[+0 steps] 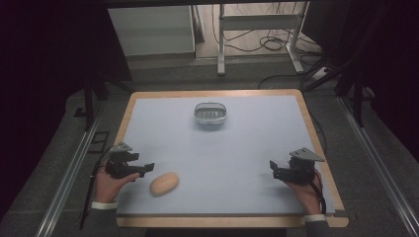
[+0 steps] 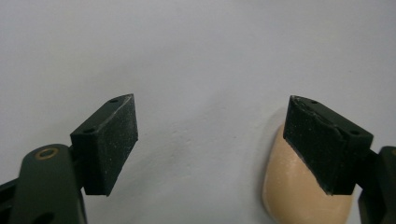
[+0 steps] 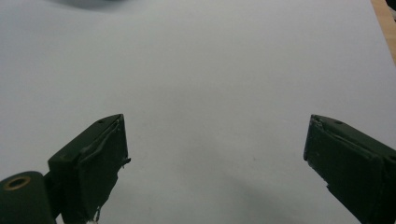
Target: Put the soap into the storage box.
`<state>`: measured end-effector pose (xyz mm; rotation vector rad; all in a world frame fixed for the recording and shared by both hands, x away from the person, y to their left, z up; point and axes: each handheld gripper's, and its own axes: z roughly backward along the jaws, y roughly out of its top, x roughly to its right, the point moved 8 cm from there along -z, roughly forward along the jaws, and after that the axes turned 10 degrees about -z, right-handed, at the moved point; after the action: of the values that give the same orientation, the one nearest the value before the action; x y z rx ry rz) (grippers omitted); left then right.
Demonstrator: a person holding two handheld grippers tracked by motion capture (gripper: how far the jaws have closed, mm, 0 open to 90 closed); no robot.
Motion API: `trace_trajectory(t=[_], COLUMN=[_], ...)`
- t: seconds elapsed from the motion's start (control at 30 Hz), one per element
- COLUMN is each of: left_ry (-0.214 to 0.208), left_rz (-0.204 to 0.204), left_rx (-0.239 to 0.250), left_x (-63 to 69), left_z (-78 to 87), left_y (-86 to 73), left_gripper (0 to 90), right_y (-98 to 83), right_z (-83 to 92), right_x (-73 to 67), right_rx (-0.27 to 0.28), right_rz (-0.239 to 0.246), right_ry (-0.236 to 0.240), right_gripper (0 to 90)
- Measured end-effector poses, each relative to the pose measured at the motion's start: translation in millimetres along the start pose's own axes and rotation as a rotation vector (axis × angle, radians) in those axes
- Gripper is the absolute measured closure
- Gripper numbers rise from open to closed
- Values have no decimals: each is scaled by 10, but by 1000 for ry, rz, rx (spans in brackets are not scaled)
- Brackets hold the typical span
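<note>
A tan bread roll [image 1: 164, 183] lies on the pale blue mat near the front left. My left gripper [image 1: 147, 168] is held just left of it, jaws wide apart and empty. In the left gripper view the roll [image 2: 299, 196] sits low on the right, partly behind the right jaw, while the left gripper [image 2: 212, 144] shows bare mat between its pads. My right gripper [image 1: 273, 169] rests at the front right, open and empty; in its own view the right gripper [image 3: 215, 163] spans bare mat. A small white basket [image 1: 210, 114] stands at the back middle.
The mat lies on a wooden table [image 1: 316, 143] whose rim shows around it. Beyond the table are a white cabinet [image 1: 150, 29], a metal frame [image 1: 259, 37] and cables on the floor. A metal rail [image 1: 69, 173] runs along the left side.
</note>
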<state>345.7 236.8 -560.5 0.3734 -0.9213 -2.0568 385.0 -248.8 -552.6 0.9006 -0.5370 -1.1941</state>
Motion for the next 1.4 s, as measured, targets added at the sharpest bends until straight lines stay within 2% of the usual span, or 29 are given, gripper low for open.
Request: trace_trajectory(t=[0.07, 0.13, 0.27, 0.47, 0.5, 0.63, 0.77, 0.9, 1.0, 1.2, 1.4], left_ry=[0, -12, -3, -1, -20, -5, 12, 36, 17, 16, 4], left_rz=[-4, -14, -21, -21, -23, -37, -38, -33, -42, -75, -110], left_rx=[-2, -30, -29, -9, 7, 9, -7, -48, -57, -77, -101], left_x=[3, 29, 38, 50, 72, 89, 75, 43, 100, 157, 196], left_z=[-3, -20, -9, 24, 37, 36, 8, -12, 21, 136, 166], left_y=[5, -9, -12, 20, 56, 97, 94, 73, 92, 149, 182], left_gripper=[179, 173, 171, 171, 171, 171, 169, 166, 163, 164, 168], right_y=[-1, -35, -54, -55, -63, -80, -108, -136, -123, -116, -126], right_z=[9, 22, 38, 102, 118, 123, 116, 104, 112, 138, 156], right_x=[4, 12, -6, -46, -29, 2, 5, -3, 2, 22, 15], right_rx=[2, -11, -17, -10, -15, -21, -27, -31, -28, -22, -26], right_rz=[-4, -1, -1, -3, 12, 10, 2, 2, 6, 19, 20], right_ry=[9, 20, 22, 29, 10, 9, 19, 39, 45, 39, 36], right_gripper=[66, 74, 78, 88, 89, 89, 88, 88, 88, 88, 88])
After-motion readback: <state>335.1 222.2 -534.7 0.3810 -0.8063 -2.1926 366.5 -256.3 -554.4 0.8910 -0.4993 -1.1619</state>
